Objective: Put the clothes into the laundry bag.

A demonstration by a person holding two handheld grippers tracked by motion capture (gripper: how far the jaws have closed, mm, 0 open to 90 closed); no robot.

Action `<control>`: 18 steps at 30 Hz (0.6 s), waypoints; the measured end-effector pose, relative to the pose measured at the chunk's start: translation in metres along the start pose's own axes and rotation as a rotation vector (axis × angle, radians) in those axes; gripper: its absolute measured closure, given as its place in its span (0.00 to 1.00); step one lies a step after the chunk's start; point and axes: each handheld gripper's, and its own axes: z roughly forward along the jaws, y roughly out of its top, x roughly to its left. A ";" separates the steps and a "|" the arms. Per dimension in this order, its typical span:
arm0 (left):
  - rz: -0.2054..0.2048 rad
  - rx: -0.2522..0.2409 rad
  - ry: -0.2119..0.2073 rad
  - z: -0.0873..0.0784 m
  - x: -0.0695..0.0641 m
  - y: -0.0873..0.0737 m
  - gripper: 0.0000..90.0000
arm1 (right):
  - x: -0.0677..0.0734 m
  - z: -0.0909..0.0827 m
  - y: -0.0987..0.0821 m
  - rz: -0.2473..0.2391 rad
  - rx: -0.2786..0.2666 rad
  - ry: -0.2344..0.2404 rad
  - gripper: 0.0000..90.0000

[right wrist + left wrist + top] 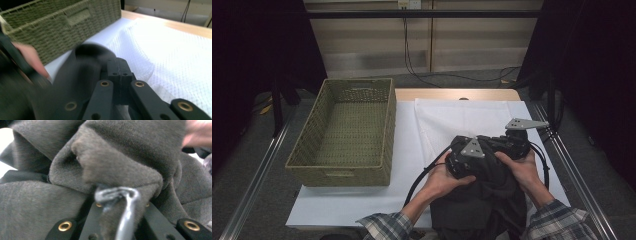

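At the far left of the table sits a green woven basket (347, 131), long and deep, with a handle slot in its near wall. It stands on a white sheet (412, 150) that covers most of the wooden table (457, 94). In the right gripper view the basket (57, 27) sits just past the edge of a white mesh cloth (175, 55), which lies spread and a bit wrinkled on the table.

Next comes the person's left hand (439, 180), with a plaid sleeve (384, 225) behind it. It holds the left gripper (468, 157), and a black cable (422, 175) loops away from it. Its jaws are closed on a fold of the dark grey cloth (120, 167), a soft, fuzzy thing (maybe a sweater, I can't say for sure). A bit of grey cord (117, 195) shows right at the pinched spot.

The dark grey cloth (482, 205) is bunched up at the near edge of the table, between the two hands, and it hangs over the edge toward the person.

Then comes the right hand (524, 172), holding the right gripper (517, 145) just beside the left one. Its jaws are pressed together, and the dark cloth (82, 67) lies close against them on one side. I can't tell if any of it is caught between them.
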 end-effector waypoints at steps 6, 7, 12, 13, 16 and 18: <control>-0.028 0.050 0.038 0.023 0.004 -0.008 0.96 | 0.005 -0.017 0.014 -0.016 -0.047 -0.004 1.00; -0.028 0.067 0.049 0.024 0.006 -0.010 0.96 | 0.005 -0.020 0.015 -0.017 -0.045 -0.010 1.00; -0.055 0.080 0.062 0.026 0.013 -0.013 0.96 | 0.012 -0.032 0.013 -0.014 -0.027 -0.021 1.00; -0.051 0.082 0.056 0.026 0.015 -0.013 0.95 | 0.014 -0.034 0.011 -0.009 -0.023 -0.021 1.00; -0.087 0.038 0.040 0.025 0.017 -0.016 0.94 | 0.017 -0.034 0.002 -0.018 -0.005 -0.009 1.00; -0.093 0.031 0.038 0.021 0.018 -0.017 0.91 | 0.019 -0.034 -0.002 -0.030 0.004 -0.024 1.00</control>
